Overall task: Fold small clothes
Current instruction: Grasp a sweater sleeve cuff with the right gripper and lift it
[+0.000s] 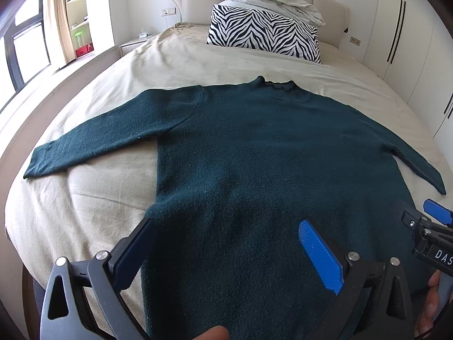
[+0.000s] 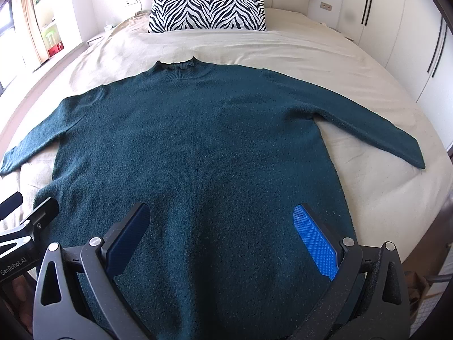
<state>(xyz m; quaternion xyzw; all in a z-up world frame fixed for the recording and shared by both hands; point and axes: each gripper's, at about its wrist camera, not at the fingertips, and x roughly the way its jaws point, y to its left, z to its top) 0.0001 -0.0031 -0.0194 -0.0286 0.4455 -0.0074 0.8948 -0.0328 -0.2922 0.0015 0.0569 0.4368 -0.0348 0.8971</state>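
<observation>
A dark teal knitted long-sleeved sweater (image 2: pixel 195 153) lies spread flat on the beige sheet of the bed (image 2: pixel 297 48), its long axis running straight away from both tools: hem nearest, frilled collar (image 2: pixel 177 65) at the far end, pointing toward the black-and-white zebra-striped pillow (image 2: pixel 208 10) at the headboard. Both sleeves angle outward and back toward the hem, the left sleeve (image 1: pixel 93 138) ending well out on the left, the right sleeve (image 2: pixel 376 133) well out on the right. The left gripper (image 1: pixel 226 240) hovers over the hem's left portion with its blue-padded jaws spread wide and nothing between them; the sweater's left side edge runs just beside its left finger. The right gripper (image 2: pixel 222 229) sits likewise over the hem's right portion, jaws wide apart and empty, both fingers over the knit. Each tool is thus nearer its own side's sleeve and hem corner. Whether the pads touch the fabric cannot be told. As a judgement, folding has not yet begun, and the coming move probably turns on each gripper reaching outward to its own sleeve or side edge to bring it across the body.
</observation>
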